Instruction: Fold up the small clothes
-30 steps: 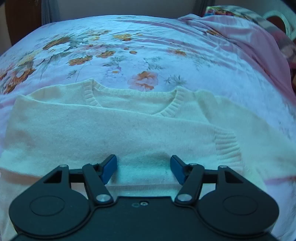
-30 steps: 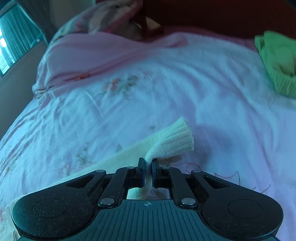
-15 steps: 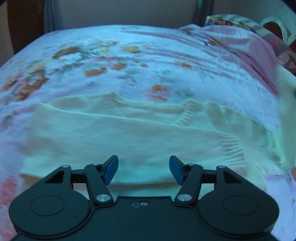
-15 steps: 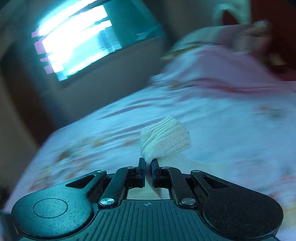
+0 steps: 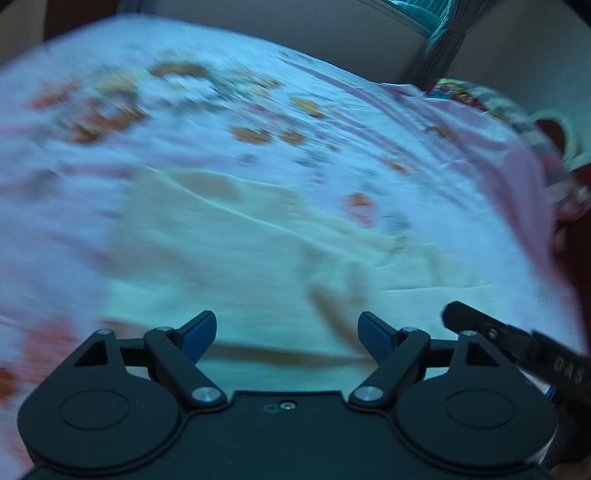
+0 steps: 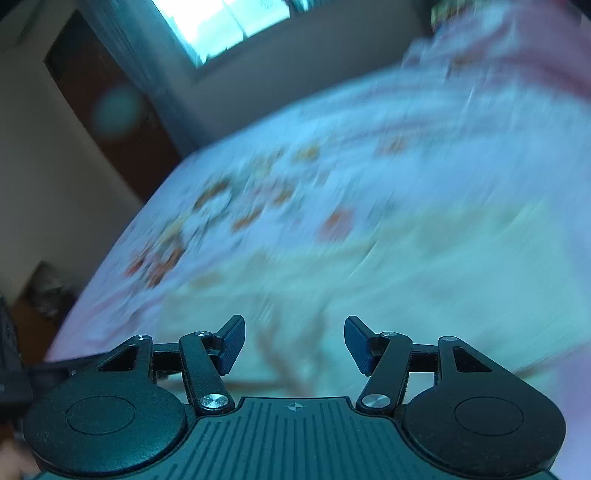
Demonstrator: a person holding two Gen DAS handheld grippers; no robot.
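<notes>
A cream knit sweater (image 5: 236, 251) lies flat on the floral bed sheet (image 5: 221, 122), blurred by motion. My left gripper (image 5: 286, 330) is open and empty just above the sweater's near edge. My right gripper (image 6: 293, 341) is open and empty over the sweater (image 6: 424, 280), with both sleeves folded in across the body. Part of the right gripper shows in the left wrist view (image 5: 517, 347) at the lower right.
The bed sheet (image 6: 332, 147) runs to a wall with a window (image 6: 229, 22) and a curtain (image 5: 439, 37). A dark wooden door (image 6: 110, 107) stands at the left. Pink bedding (image 5: 517, 166) and patterned pillows lie at the right.
My right gripper has opened and let go of the sleeve cuff, which now lies on the sweater. Both grippers swung left over the sweater. The left gripper stayed open.
</notes>
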